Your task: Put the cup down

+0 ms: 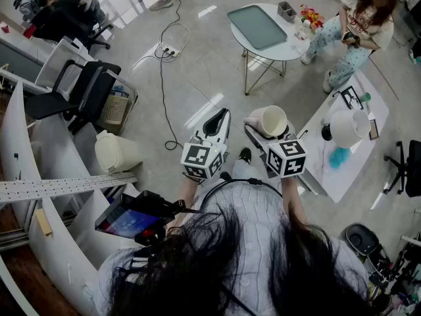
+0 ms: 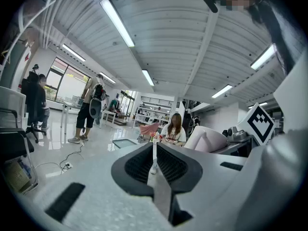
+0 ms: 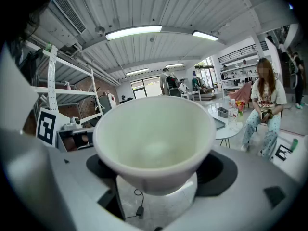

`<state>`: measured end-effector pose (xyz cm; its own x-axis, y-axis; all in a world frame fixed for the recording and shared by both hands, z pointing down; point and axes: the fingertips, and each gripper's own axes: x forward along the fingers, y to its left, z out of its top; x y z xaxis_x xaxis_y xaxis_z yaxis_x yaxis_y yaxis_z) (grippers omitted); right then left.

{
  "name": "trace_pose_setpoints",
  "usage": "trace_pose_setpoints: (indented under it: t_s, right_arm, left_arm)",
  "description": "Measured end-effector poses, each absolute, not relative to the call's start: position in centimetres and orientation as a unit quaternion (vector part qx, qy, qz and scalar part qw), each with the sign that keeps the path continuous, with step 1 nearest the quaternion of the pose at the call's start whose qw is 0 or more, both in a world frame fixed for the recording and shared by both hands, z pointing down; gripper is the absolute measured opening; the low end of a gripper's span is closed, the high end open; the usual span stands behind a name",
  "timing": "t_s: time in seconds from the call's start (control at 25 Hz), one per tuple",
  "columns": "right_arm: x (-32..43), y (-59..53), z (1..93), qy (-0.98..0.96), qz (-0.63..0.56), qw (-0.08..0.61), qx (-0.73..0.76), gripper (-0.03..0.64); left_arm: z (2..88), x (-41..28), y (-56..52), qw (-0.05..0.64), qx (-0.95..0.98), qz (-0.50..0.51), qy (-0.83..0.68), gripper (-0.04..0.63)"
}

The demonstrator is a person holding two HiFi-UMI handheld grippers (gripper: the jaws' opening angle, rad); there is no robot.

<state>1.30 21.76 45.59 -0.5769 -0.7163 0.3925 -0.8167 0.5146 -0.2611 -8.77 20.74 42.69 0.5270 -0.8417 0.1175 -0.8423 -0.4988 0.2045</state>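
A cream-white cup point(image 1: 272, 121) point(image 3: 155, 137) is held up in the air, well above the floor, with my right gripper point(image 1: 266, 131) point(image 3: 156, 170) shut on its lower body; its empty mouth faces the right gripper view's camera. My left gripper point(image 1: 216, 125) point(image 2: 154, 163) is beside it on the left, jaws shut together with nothing between them. In the left gripper view the cup point(image 2: 209, 139) shows at the right, apart from the left jaws.
A white table point(image 1: 348, 160) with a white helmet-like object point(image 1: 347, 128) and a teal thing point(image 1: 338, 157) stands at the right. A round table point(image 1: 293, 48) carries a green tray point(image 1: 257, 26); a person point(image 1: 355, 25) sits beside it. Chairs point(image 1: 79, 91), a cable point(image 1: 162, 91) and a white bin point(image 1: 115, 153) lie to the left.
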Motion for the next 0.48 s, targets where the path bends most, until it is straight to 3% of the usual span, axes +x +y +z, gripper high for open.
trace_pose_setpoints:
  t_s: [0.48]
  right_arm:
    - [2.6, 24.0, 45.4, -0.862, 0.212, 0.114, 0.446, 0.422]
  left_arm:
    - [42.8, -7.5, 23.4, 0.136, 0.863, -0.012, -0.486, 0.034]
